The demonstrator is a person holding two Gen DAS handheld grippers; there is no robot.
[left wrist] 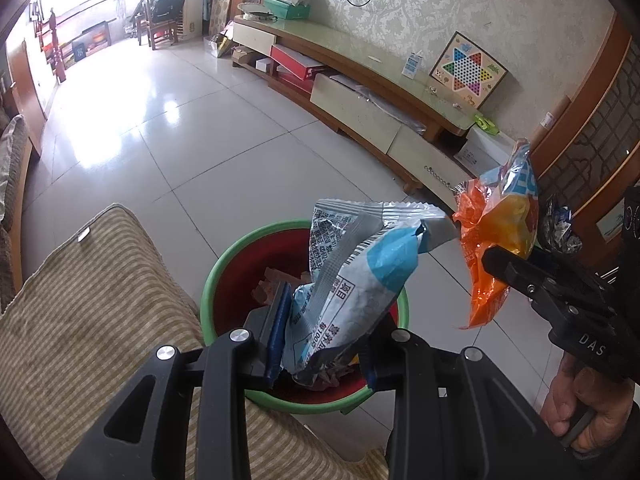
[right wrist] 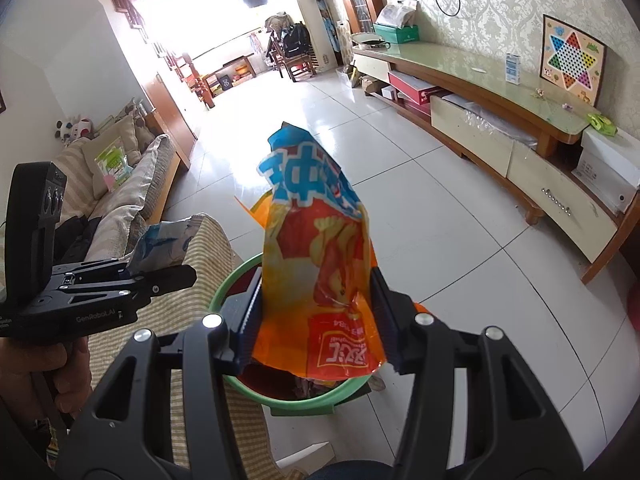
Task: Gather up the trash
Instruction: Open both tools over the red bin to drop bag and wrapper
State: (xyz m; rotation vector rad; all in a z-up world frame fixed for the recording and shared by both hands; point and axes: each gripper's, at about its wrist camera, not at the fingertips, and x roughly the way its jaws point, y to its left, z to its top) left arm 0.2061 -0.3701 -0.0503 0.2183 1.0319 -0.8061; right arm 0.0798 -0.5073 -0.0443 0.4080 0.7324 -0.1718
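Left claw (left wrist: 324, 340) clamped on blue-grey snack wrapper (left wrist: 352, 276), long axis rising up-right, held directly above the green-rimmed red trash bin (left wrist: 224, 268), so a drop goes straight down. Right claw (right wrist: 316, 320) clamped on orange chip bag (right wrist: 320, 248), upright, over the bin's right edge; left looks better centred. Chinese print on both, "100" legible on the wrapper. Claw bodies read "GenRoboAI" and "DAS". Striped sofa cushion (left wrist: 92, 300) beside bin.

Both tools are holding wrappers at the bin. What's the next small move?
Probably open the left tool: its blue-and-white wrapper hangs directly over the green-rimmed bin, so it should drop in. The right tool's orange wrapper can follow.
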